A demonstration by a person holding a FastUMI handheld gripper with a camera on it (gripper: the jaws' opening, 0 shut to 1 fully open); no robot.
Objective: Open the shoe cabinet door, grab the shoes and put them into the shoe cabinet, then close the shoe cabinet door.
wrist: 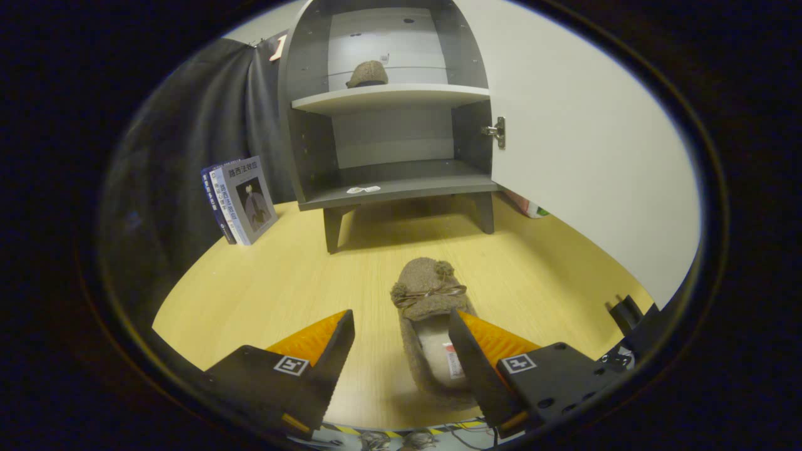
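Brown fleece forms the slipper [429, 313] that lies on the light wooden floor [263, 294], toe toward the shoe cabinet [388, 106], with a thin brown bow across its upper. A small white label with red print sits on the pale insole; its wording is too small to read.

The gripper [401, 338] is held low over the floor with its jaws wide apart. Its right finger [476, 357] lies over the heel opening of the slipper and hides part of the insole; actual contact cannot be confirmed. Its left finger [326, 351] stands clear of the slipper, with bare floor between them. Each black finger body carries a square black-and-white marker, and the outer finger faces are ribbed orange.

The shoe cabinet stands well beyond the fingers, grey inside, on short legs. Its white door [595, 144] is swung open to the right, with a metal hinge [496, 131] at the edge. A second slipper [368, 74] rests on the upper shelf [391, 95]. A small white tag [363, 189] lies on the bottom shelf; any writing on it is illegible.

Left of the cabinet, books [241, 199] lean against the wall. The front cover bears printed Chinese characters and a figure.
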